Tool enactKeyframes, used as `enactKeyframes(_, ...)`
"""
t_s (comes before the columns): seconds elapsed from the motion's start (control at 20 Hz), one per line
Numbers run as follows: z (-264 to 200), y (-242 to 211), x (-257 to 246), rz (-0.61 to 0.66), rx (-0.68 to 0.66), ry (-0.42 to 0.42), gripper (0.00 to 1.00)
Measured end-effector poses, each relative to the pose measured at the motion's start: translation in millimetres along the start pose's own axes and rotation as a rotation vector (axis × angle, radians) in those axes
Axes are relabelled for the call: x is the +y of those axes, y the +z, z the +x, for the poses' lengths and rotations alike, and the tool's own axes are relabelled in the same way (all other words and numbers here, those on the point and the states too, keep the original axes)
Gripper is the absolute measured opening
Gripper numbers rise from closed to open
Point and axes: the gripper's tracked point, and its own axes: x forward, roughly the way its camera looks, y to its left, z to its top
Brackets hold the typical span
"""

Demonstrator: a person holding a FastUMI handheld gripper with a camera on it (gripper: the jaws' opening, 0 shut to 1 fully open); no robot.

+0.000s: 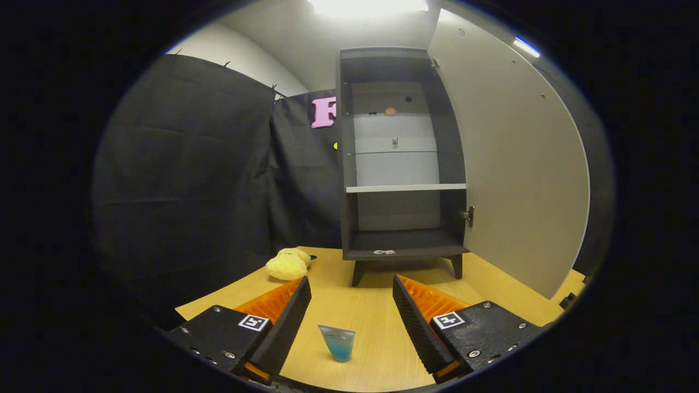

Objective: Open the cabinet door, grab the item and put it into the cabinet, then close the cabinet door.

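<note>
Low in the gripper view, small blue tube (337,343) stands on the wooden table (377,305), between the spread fingers of the gripper (349,319), touching neither. Tube label too small to read. Centre frame: cabinet (401,158), door (516,158) swung open to right. Yellow plush toy (288,265) lies left of cabinet.

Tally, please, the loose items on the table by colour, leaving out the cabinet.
Blue: 1, the small tube standing between the open claw's fingers, untouched.
Yellow: 1, the plush toy beyond the left finger, beside the open cabinet.
Total: 2
</note>
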Motion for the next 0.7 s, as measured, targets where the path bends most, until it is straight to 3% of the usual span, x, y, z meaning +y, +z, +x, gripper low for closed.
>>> enactKeyframes(0.45, 21, -85, 16, -0.019, 0.157, 0.001, 0.93)
enactKeyframes(0.7, 29, -123, 9, -0.007, 0.261, -0.044, 0.85)
